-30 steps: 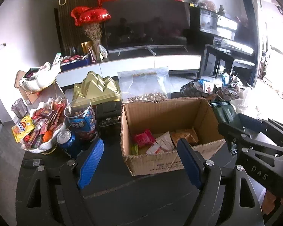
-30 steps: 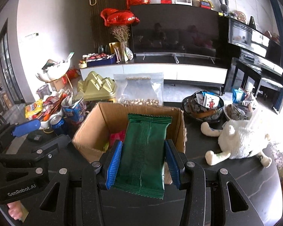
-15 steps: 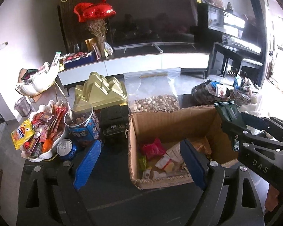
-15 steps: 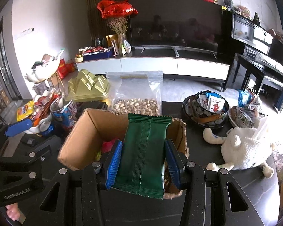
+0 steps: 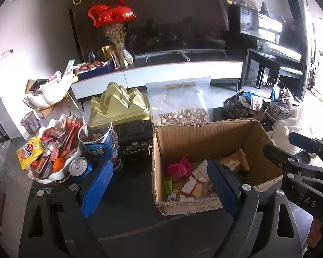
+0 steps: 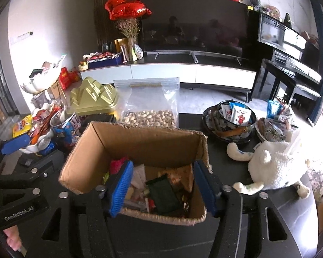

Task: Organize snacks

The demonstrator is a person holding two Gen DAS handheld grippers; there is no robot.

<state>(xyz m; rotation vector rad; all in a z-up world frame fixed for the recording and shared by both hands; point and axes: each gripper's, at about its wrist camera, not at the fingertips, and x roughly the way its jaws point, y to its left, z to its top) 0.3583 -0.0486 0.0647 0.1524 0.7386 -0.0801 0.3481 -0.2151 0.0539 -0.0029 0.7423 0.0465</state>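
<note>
Both tongs gape wide, empty; right gripper point(image 6: 162, 188) hangs nearer, directly over green packet point(image 6: 164, 194) in cardboard box point(image 6: 144, 144), lower centre; left gripper point(image 5: 159, 190) offset.

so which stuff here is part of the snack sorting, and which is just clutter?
Job:
cardboard box
green packet, lying in the box
right tongs, open above it
snack dish
pistachio bag

Lying about:
plush toy
heart balloons
TV

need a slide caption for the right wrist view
Open right gripper above the cardboard box, green snack packet lying inside.
</note>
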